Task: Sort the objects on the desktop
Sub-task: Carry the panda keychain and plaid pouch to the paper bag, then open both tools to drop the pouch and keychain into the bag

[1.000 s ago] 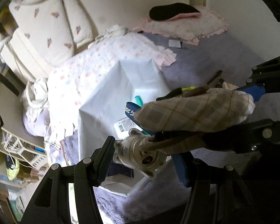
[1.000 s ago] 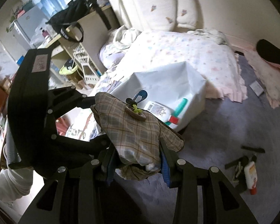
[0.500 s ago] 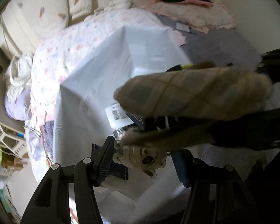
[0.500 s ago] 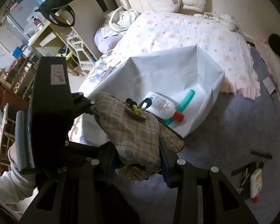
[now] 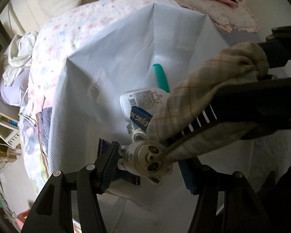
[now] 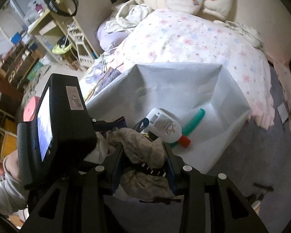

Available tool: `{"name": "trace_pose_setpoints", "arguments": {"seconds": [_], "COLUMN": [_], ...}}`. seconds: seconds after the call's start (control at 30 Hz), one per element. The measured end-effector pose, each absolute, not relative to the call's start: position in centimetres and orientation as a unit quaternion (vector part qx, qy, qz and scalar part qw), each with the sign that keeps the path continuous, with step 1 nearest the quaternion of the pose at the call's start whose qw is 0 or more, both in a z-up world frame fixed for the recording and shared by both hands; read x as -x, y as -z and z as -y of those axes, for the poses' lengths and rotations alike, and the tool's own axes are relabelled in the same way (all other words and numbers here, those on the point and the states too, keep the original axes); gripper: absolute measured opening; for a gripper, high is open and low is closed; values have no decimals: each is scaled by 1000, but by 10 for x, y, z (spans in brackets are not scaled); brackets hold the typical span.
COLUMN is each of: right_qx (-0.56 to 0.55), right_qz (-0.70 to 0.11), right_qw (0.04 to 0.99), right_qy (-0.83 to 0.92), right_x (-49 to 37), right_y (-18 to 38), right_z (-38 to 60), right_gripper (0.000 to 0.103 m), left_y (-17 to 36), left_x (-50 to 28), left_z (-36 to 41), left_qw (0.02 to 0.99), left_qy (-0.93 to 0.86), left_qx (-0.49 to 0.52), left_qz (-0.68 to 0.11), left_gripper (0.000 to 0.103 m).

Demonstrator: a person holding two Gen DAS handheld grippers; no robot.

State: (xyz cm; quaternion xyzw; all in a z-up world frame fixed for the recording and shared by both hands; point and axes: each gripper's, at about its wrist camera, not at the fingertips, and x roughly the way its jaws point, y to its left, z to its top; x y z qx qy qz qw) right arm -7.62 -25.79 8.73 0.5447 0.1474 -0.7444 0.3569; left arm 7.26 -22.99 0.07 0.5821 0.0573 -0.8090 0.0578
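Note:
A clear bear-shaped bottle (image 5: 147,159) sits between the pads of my left gripper (image 5: 148,167), which is shut on it just above the white fabric bin (image 5: 110,62). My right gripper (image 6: 144,165) is shut on a bunched plaid cloth (image 6: 143,149). In the left wrist view the plaid cloth (image 5: 207,89) crosses from the right and partly covers the bear bottle. Inside the bin (image 6: 184,81) lie a white lotion bottle (image 6: 164,126) with a red cap, a teal comb (image 6: 194,120) and a blue strap (image 5: 140,116). Both grippers point steeply down over the bin's near side.
A bed with a floral quilt (image 6: 194,38) lies behind the bin. Purple carpet (image 6: 252,155) spreads to the right, with small items (image 6: 259,200) at its lower right. Shelves and a desk (image 6: 54,31) stand at the left. A sleeve (image 6: 5,190) shows behind the left gripper's body (image 6: 64,126).
Both grippers have come down and closer to the white bin, which now fills more of each view. The bear bottle and the plaid cloth stay gripped.

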Motion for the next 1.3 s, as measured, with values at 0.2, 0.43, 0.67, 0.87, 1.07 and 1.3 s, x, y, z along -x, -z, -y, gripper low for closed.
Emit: {"name": "trace_pose_setpoints", "arguments": {"seconds": [0.2, 0.43, 0.67, 0.87, 1.07, 1.3], "right_qx": [-541, -537, -538, -525, -520, -512], "right_qz": [-171, -181, -177, -190, -205, -218], "right_qw": [349, 342, 345, 351, 354, 349], "right_qy": [746, 749, 748, 751, 750, 754], "right_x": [79, 80, 81, 79, 73, 70], "right_y": [-80, -77, -77, -77, -74, -72], "right_z": [270, 272, 271, 275, 278, 276], "right_gripper": [33, 32, 32, 52, 67, 67], "left_y": [1, 7, 2, -7, -7, -4], "left_x": [-78, -80, -85, -88, -94, -90], "left_z": [232, 228, 224, 229, 248, 246], "left_qw": [66, 60, 71, 82, 78, 79], "left_qy": [803, 791, 790, 796, 796, 796], "left_qx": [-588, -604, -603, -593, -590, -590], "left_qz": [-66, -74, -83, -94, -108, -109], "left_gripper": [59, 62, 77, 82, 82, 82]}}
